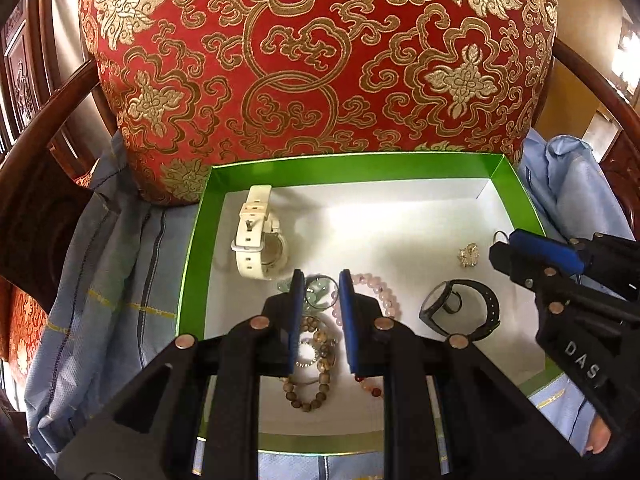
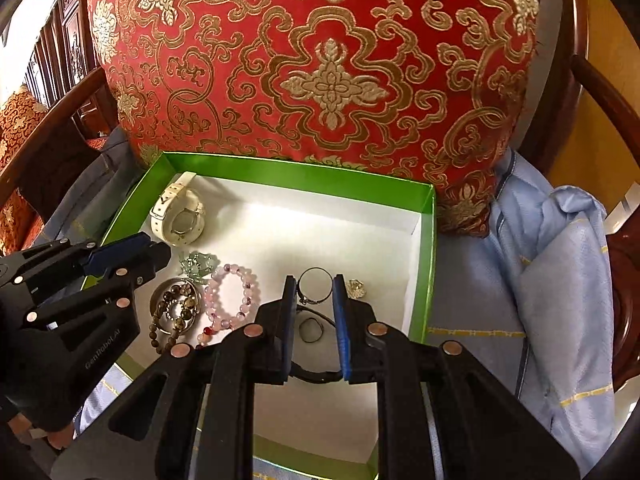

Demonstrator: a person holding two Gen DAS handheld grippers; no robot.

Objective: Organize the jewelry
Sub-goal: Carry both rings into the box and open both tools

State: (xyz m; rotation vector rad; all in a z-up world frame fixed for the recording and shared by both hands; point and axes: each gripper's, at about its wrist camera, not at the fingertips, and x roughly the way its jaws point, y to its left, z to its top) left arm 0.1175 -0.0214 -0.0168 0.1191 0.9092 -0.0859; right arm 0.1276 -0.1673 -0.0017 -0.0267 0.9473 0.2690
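Observation:
A green box (image 1: 352, 166) with a white floor holds the jewelry. A white watch (image 1: 258, 234) lies at the back left. A jade pendant (image 2: 197, 264), a pink bead bracelet (image 2: 232, 296), a brown bead bracelet (image 1: 310, 372) and a black watch (image 1: 460, 312) lie nearer. A gold brooch (image 1: 469, 255) lies to the right. My left gripper (image 1: 321, 280) hovers open over the beads and holds nothing. My right gripper (image 2: 315, 285) is shut on a thin metal ring (image 2: 316, 286) with a small ornament, held above the black watch and a small dark ring (image 2: 310, 330).
A red and gold brocade cushion (image 1: 320, 48) stands right behind the box. Blue cloth (image 2: 552, 280) covers the seat around the box. Dark wooden chair arms (image 2: 600, 84) curve at both sides.

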